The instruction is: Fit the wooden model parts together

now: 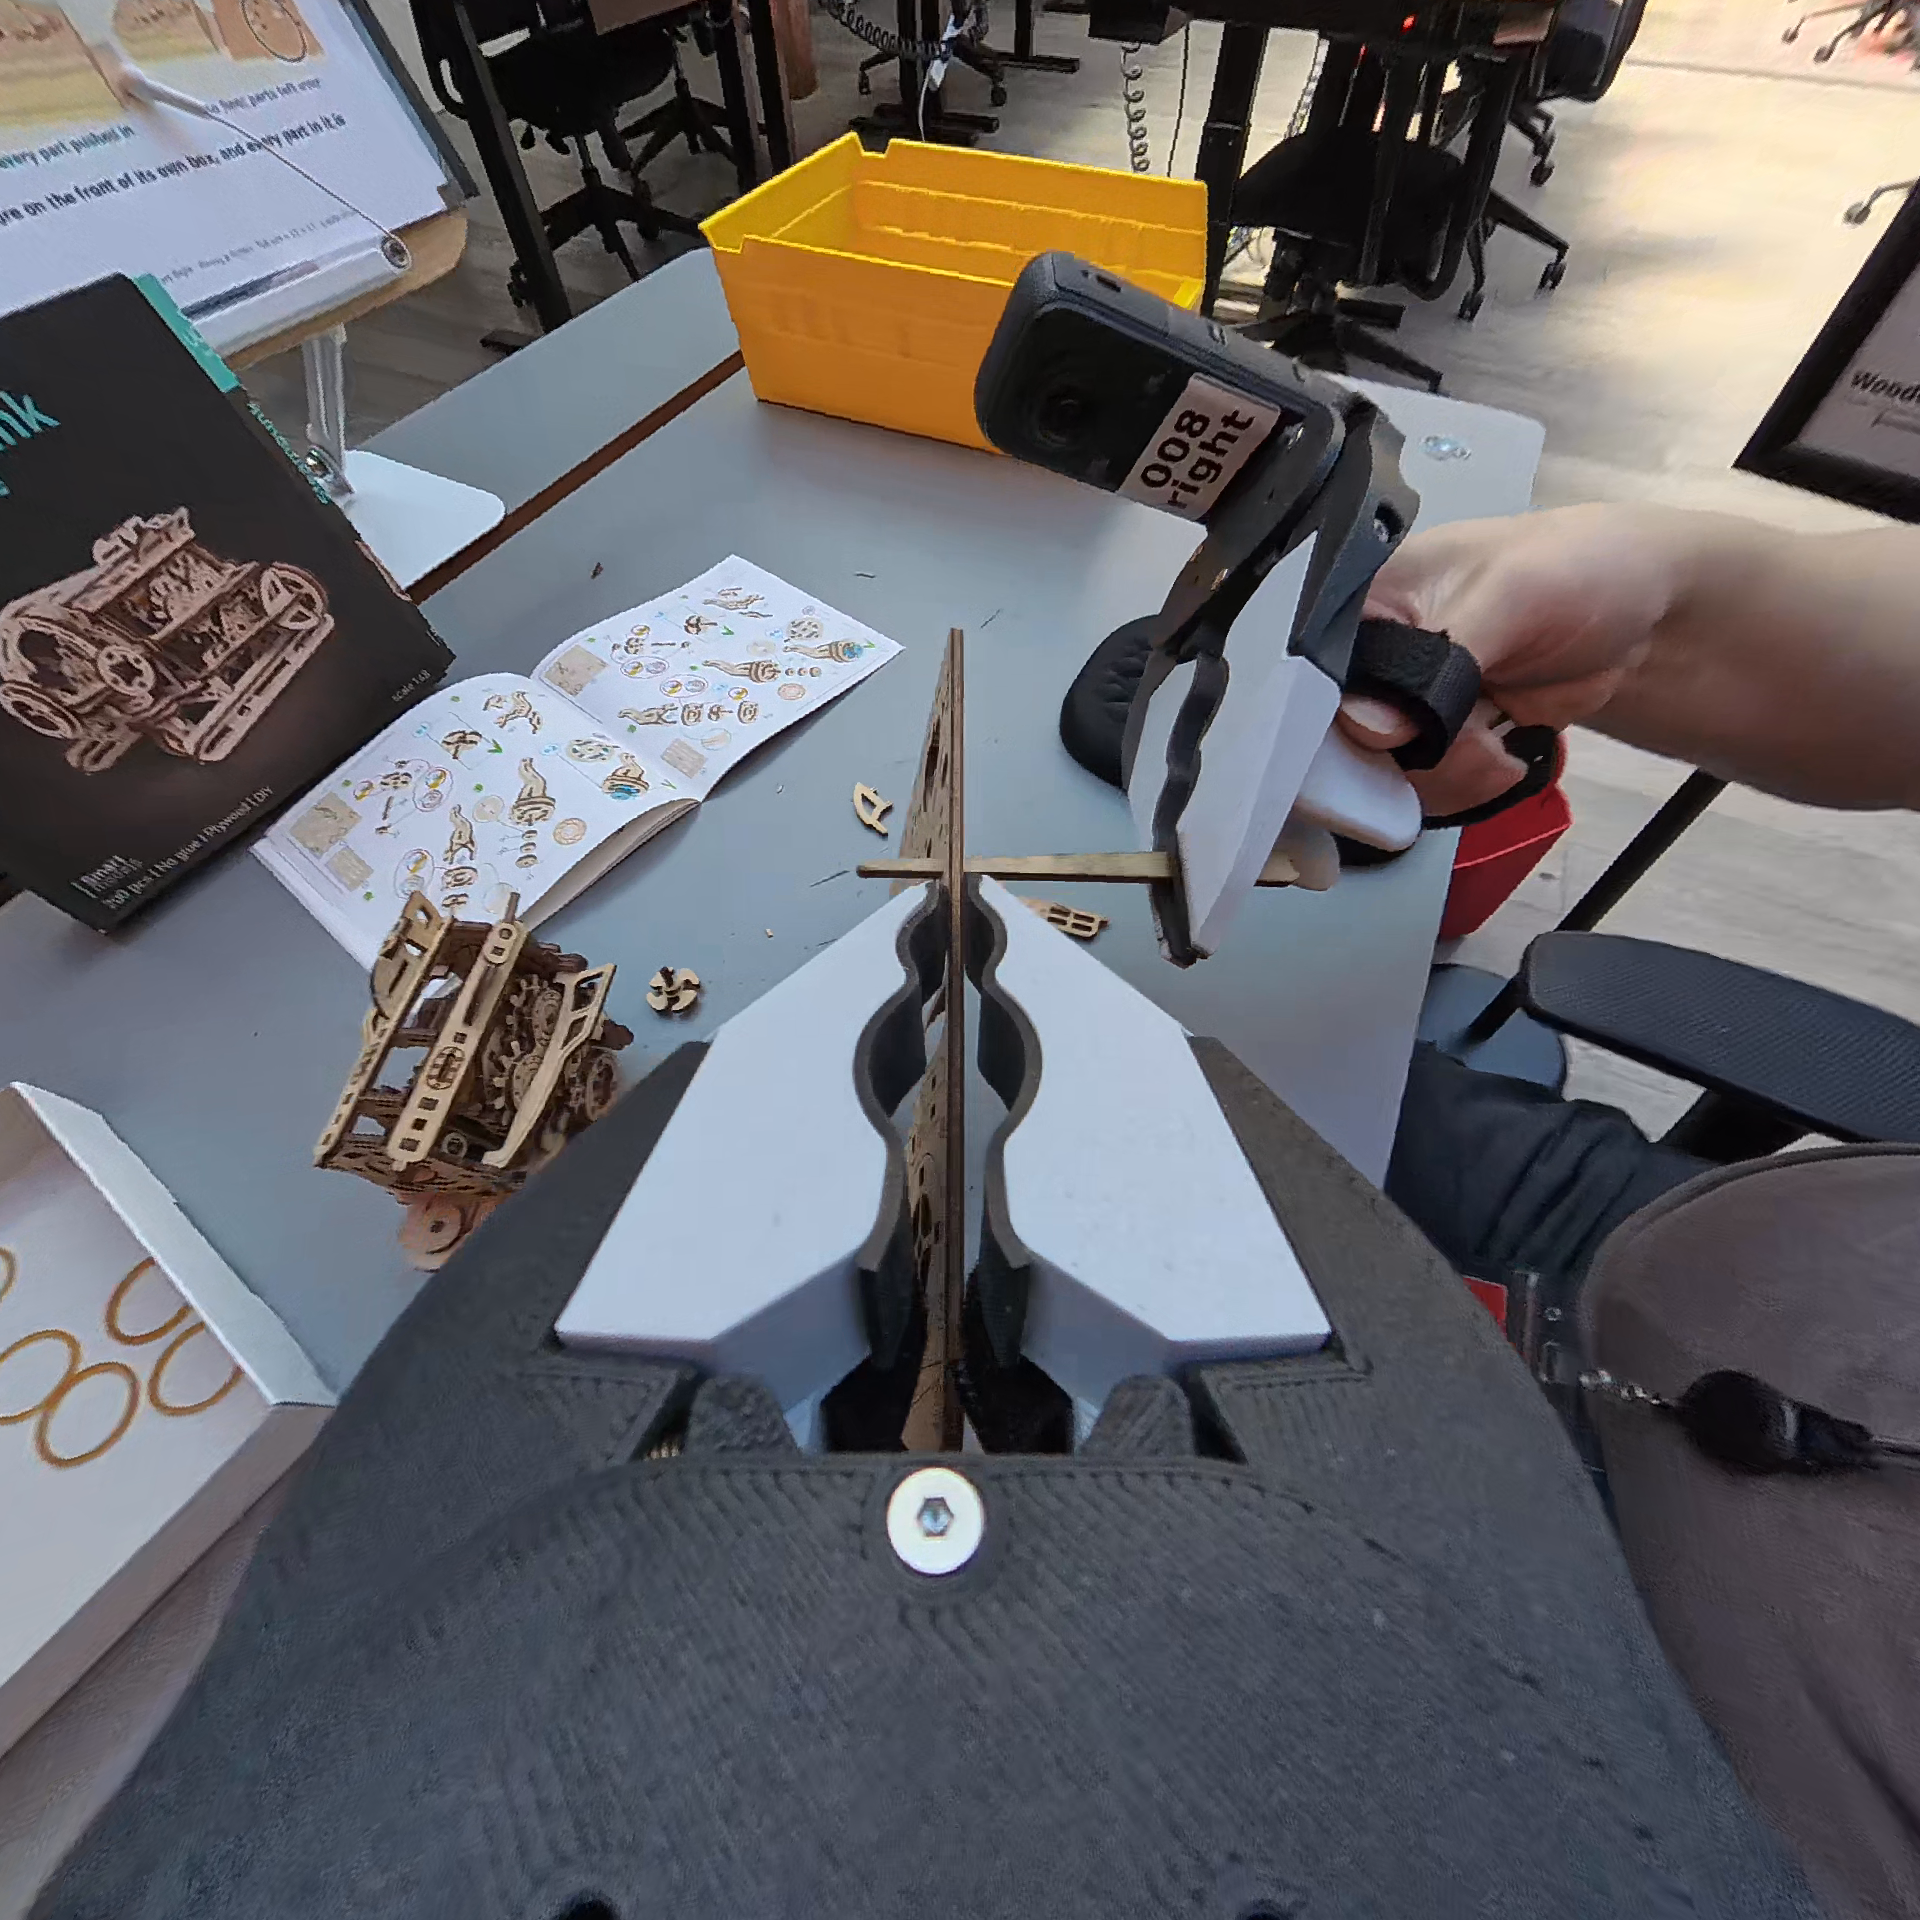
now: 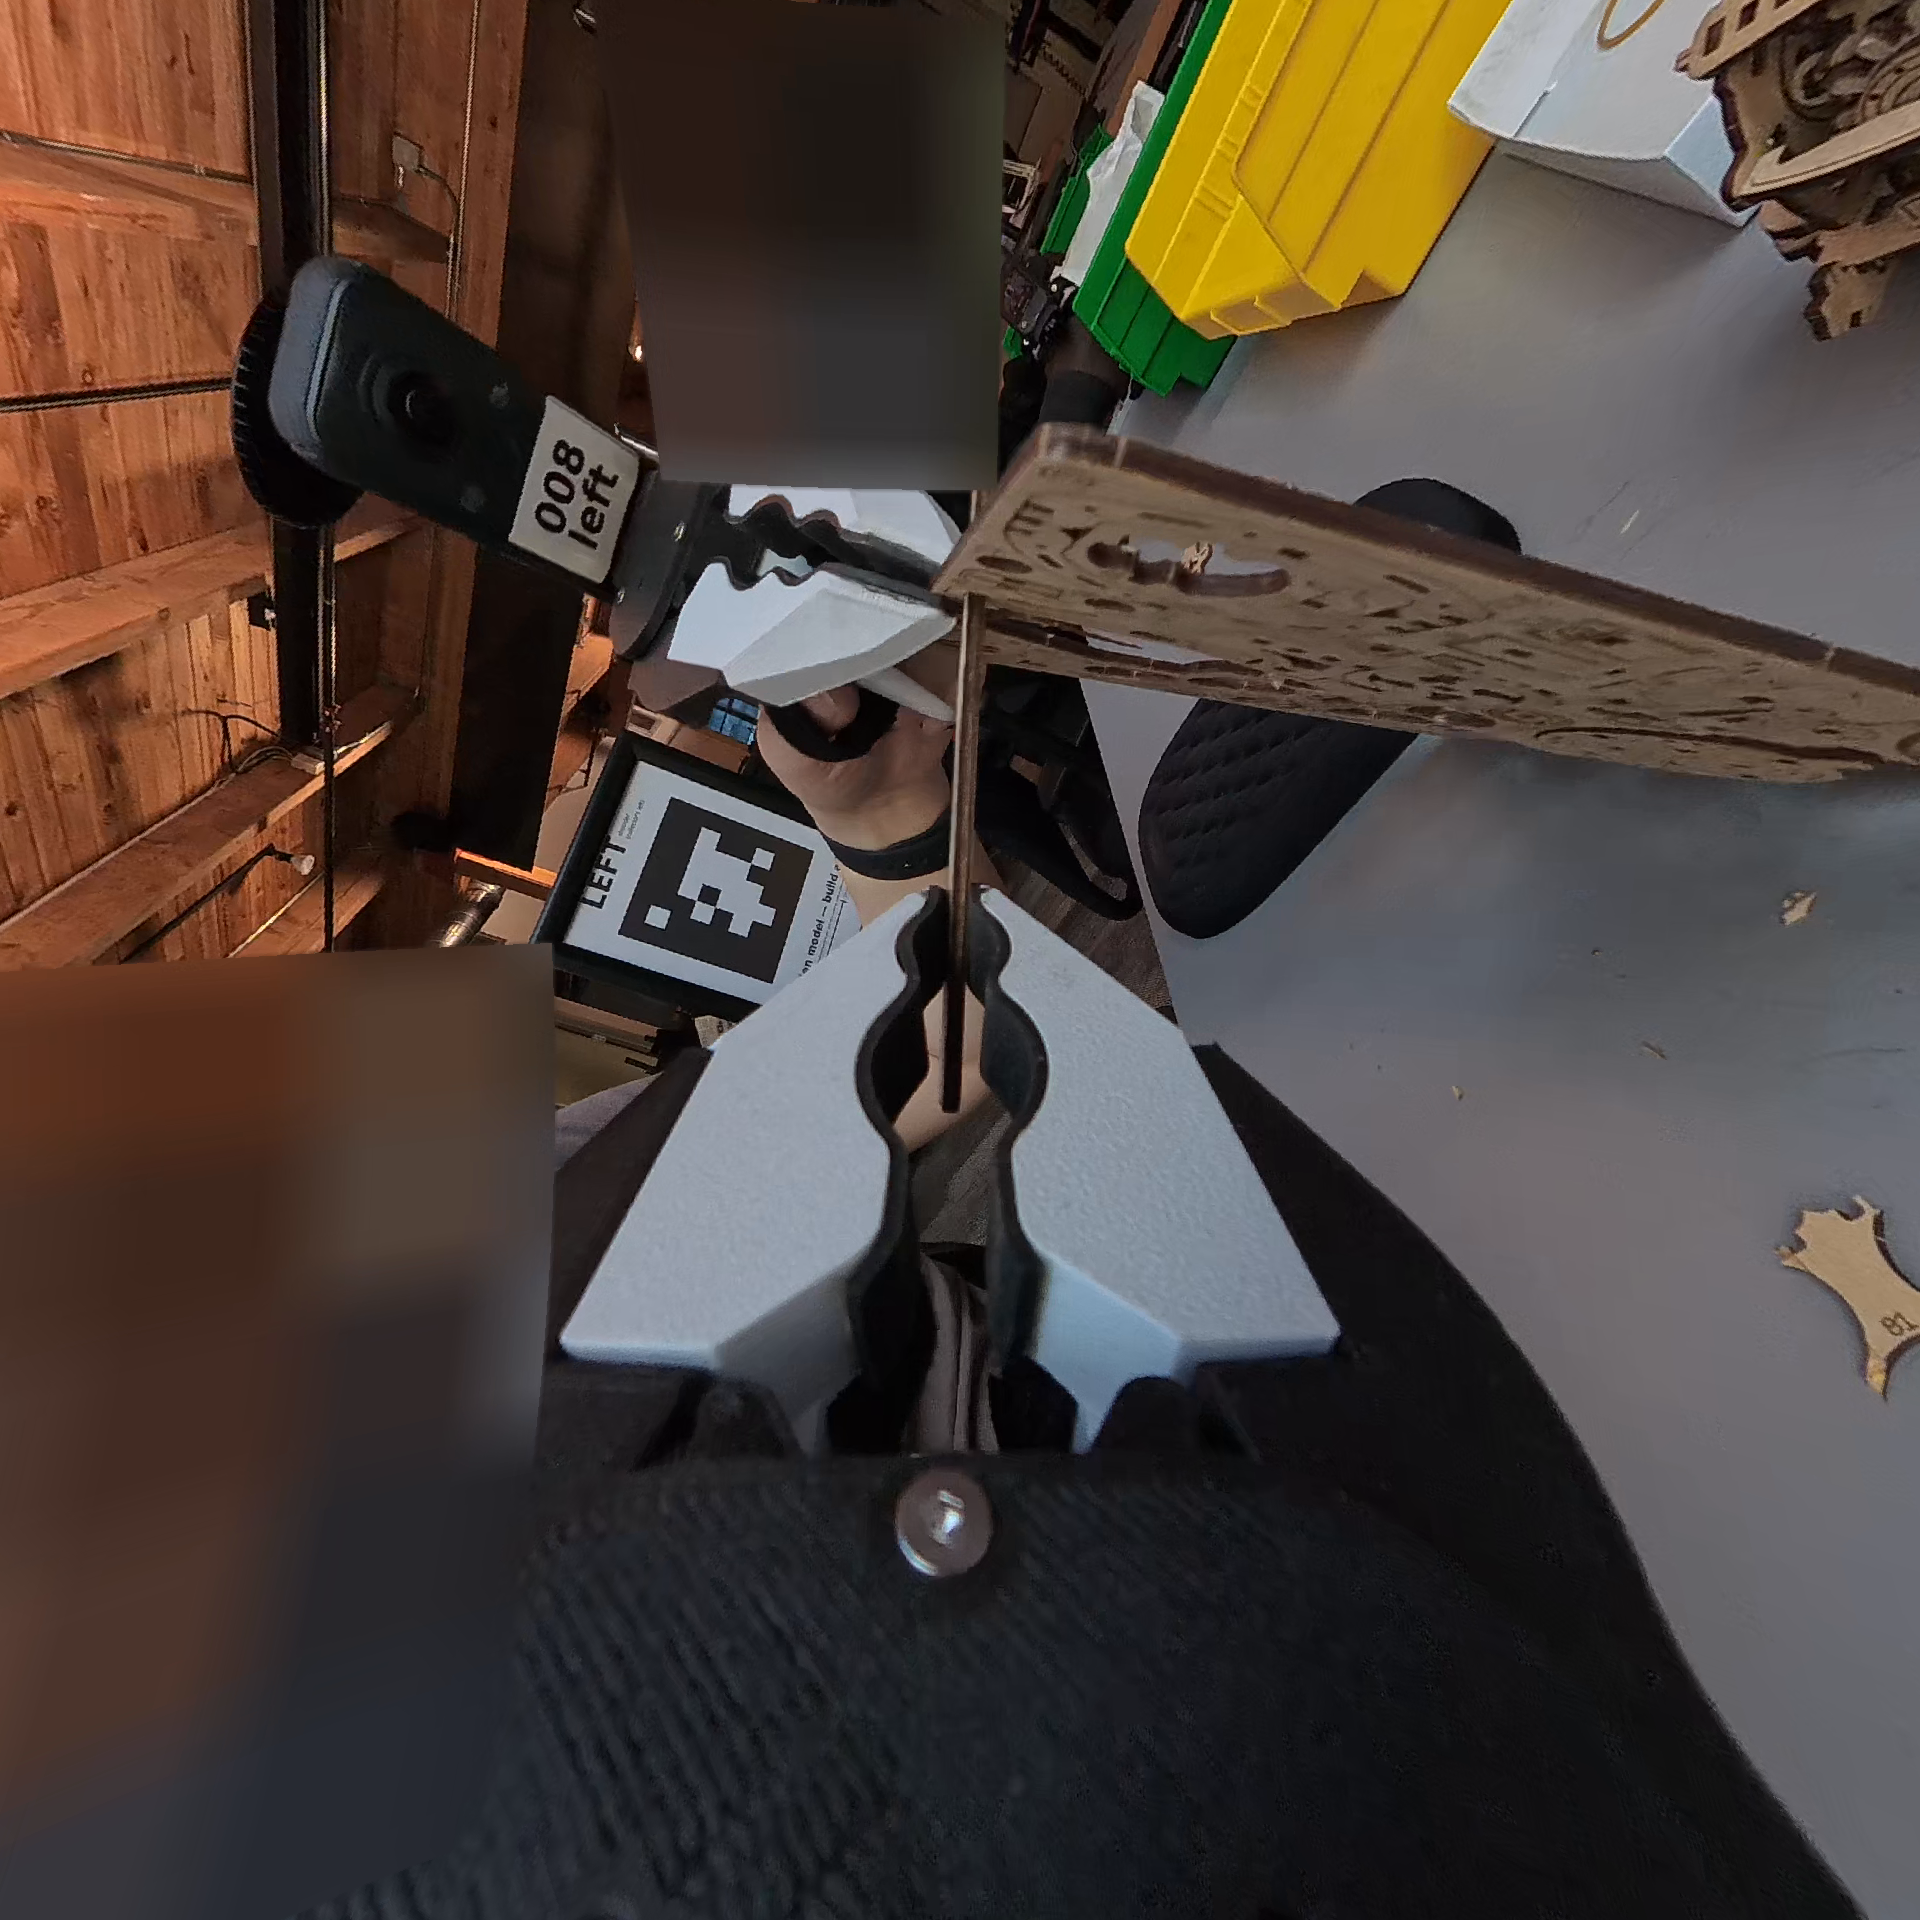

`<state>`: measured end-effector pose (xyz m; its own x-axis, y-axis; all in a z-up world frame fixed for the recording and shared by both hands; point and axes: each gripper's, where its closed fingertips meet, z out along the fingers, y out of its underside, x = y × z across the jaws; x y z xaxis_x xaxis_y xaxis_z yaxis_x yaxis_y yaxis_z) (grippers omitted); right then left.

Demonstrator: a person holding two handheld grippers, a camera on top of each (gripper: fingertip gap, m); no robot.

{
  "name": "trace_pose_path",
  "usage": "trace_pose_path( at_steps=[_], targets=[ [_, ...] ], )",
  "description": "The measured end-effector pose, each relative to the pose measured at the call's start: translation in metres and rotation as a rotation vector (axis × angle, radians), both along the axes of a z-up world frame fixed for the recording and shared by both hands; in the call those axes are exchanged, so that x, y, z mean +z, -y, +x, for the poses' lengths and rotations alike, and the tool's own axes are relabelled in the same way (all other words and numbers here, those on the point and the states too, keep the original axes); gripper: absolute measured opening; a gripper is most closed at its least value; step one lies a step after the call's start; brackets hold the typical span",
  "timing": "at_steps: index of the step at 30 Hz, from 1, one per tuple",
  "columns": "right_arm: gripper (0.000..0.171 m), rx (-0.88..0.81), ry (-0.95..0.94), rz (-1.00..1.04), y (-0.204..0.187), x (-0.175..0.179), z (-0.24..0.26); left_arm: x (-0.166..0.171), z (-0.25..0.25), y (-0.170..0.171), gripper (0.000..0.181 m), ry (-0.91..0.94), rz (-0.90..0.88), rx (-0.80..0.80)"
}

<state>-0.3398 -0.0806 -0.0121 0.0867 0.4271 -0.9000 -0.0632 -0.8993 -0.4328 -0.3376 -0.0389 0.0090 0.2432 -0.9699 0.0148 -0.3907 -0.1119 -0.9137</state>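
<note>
My left gripper (image 1: 951, 896) is shut on a laser-cut wooden sheet (image 1: 954, 748), held edge-on above the grey table (image 1: 831, 499). My right gripper (image 1: 1184, 894) comes in from the right, shut on a thin wooden stick (image 1: 1049, 864) whose tip crosses the sheet. In the right wrist view the right gripper (image 2: 954, 906) grips the stick (image 2: 964, 748), which meets the sheet (image 2: 1455, 623) near the left gripper (image 2: 914, 608). A partly built wooden model (image 1: 468, 1070) stands at the left.
An open instruction booklet (image 1: 582, 748), a black kit box (image 1: 177, 623) and a white box (image 1: 104, 1403) lie at the left. A yellow bin (image 1: 935, 301) stands at the back. Small loose wooden parts (image 1: 673, 989) lie near the model. A red bin (image 1: 1507, 862) and a chair armrest (image 1: 1714, 1029) are at the right. Across from one pair of fingers to the other is roughly 5 centimetres. The left tips stand about 15 centimetres off the partly built wooden model (image 1: 468, 1070).
</note>
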Motion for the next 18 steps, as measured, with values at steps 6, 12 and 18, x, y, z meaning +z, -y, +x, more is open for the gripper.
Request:
trace_pose_path(
  at_steps=[6, 12, 18],
  targets=[
    [0.0, -0.001, -0.027, 0.047, -0.004, -0.005, -0.002, -0.002, -0.002, -0.001, 0.001, 0.054, -0.101, -0.015],
    [0.0, 0.018, -0.027, 0.152, -0.005, -0.009, -0.003, 0.0, -0.004, 0.001, 0.001, 0.069, -0.141, -0.032],
    [0.001, 0.039, 0.034, 0.287, -0.004, -0.011, -0.002, 0.002, -0.004, 0.005, 0.001, 0.096, -0.184, -0.058]
  ],
)
